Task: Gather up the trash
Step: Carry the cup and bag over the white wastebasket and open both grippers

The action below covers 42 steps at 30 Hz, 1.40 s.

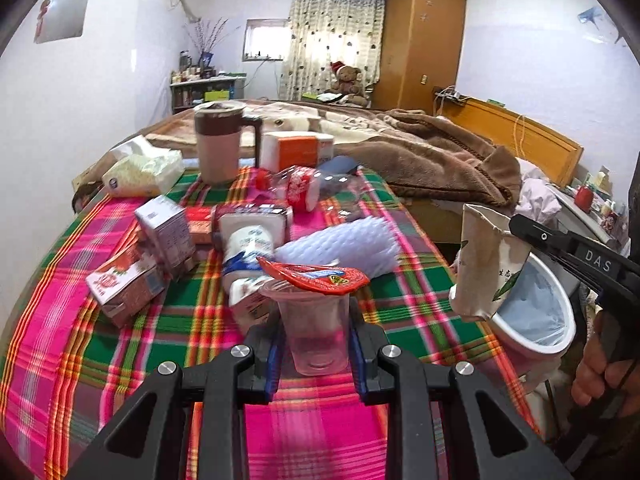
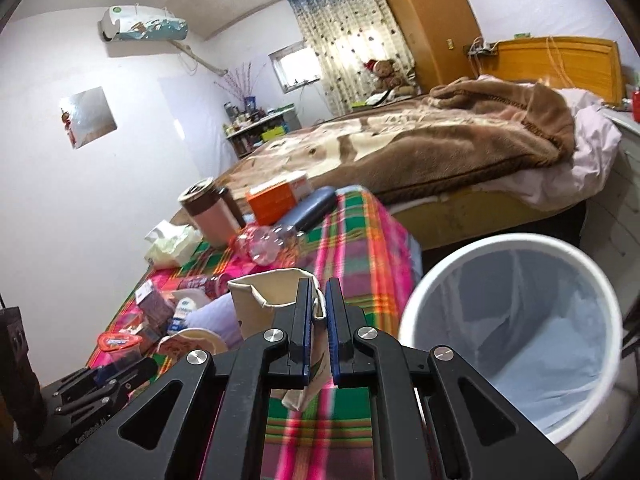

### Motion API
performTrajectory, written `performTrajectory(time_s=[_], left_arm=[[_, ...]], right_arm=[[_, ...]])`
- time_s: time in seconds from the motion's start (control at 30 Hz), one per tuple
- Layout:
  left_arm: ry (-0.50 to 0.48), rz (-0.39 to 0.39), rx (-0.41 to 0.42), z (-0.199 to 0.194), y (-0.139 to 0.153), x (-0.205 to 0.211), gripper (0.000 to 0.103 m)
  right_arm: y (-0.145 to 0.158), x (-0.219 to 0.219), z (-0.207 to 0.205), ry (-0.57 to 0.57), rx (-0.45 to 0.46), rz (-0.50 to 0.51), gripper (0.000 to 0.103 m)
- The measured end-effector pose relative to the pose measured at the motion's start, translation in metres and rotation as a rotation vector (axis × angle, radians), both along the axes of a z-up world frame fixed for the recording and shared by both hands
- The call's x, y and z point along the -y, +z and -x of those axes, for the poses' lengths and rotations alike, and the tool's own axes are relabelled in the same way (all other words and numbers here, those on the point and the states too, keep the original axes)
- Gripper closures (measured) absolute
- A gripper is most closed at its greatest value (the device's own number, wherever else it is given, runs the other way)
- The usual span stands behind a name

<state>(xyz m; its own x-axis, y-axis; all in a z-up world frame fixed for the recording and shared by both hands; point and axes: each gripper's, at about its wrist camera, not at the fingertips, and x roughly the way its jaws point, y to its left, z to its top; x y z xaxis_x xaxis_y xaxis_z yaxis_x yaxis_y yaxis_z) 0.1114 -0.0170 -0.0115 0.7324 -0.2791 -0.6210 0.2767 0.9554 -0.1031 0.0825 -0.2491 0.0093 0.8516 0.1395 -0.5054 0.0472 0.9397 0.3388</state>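
Much of the table's clutter is hard to read: the cartons and packets beyond the left gripper (image 1: 318, 344) are blurred and overlap, so their labels cannot be made out, and a crushed clear bottle (image 1: 304, 186) lies half lost among them. In the right wrist view the paper carton (image 2: 264, 306) is partly hidden behind the right gripper's (image 2: 319, 328) own fingers, and its lower end is cut off under the black frame. The white bin (image 2: 516, 336) is cut by the gripper frame at its near left rim; its bottom is veiled by a pale blue liner.

Taking the bin as landmark: the left gripper is clenched on a clear plastic cup (image 1: 316, 332), both blue pads pressing its sides, with a peeled red foil lid (image 1: 314, 278) hanging over its mouth. That cup sits to the left of the bin, above the plaid tablecloth (image 1: 192, 320). The right gripper is clamped tight on the torn rim of the paper carton, which hangs tilted just left of the bin's rim, partly in front of it in the left wrist view (image 1: 486, 264). A person's fingers (image 1: 592, 372) wrap the right gripper's handle beside the bin.
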Motion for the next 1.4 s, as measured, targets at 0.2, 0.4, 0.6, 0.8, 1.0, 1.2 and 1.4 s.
performTrajectory(time_s=[0.2, 0.4, 0.6, 0.8, 1.0, 1.2, 1.4], left_arm=[[-0.07, -0.003, 0.035, 0.001, 0.014, 0.034, 0.075], [-0.146, 0.007, 0.048, -0.004, 0.023, 0.075, 0.075], [-0.231, 0.011, 0.055, -0.006, 0.027, 0.122, 0.075], [-0.31, 0.002, 0.04, -0.01, 0.021, 0.165, 0.075], [-0.351, -0.031, 0.008, -0.013, 0.003, 0.2, 0.075], [-0.383, -0.047, -0.018, -0.014, -0.011, 0.225, 0.075], [-0.394, -0.042, -0.047, -0.02, -0.02, 0.232, 0.074]], right_arm=[[0.009, 0.029, 0.011, -0.072, 0.021, 0.013, 0.096], [0.011, 0.057, 0.019, -0.143, 0.022, 0.025, 0.096], [0.007, 0.081, 0.022, -0.203, 0.005, 0.037, 0.096], [0.002, 0.1, 0.024, -0.248, -0.018, 0.056, 0.096], [-0.017, 0.113, 0.017, -0.263, -0.081, 0.135, 0.096], [-0.031, 0.126, 0.014, -0.262, -0.143, 0.167, 0.096], [-0.036, 0.132, 0.015, -0.254, -0.182, 0.178, 0.094]])
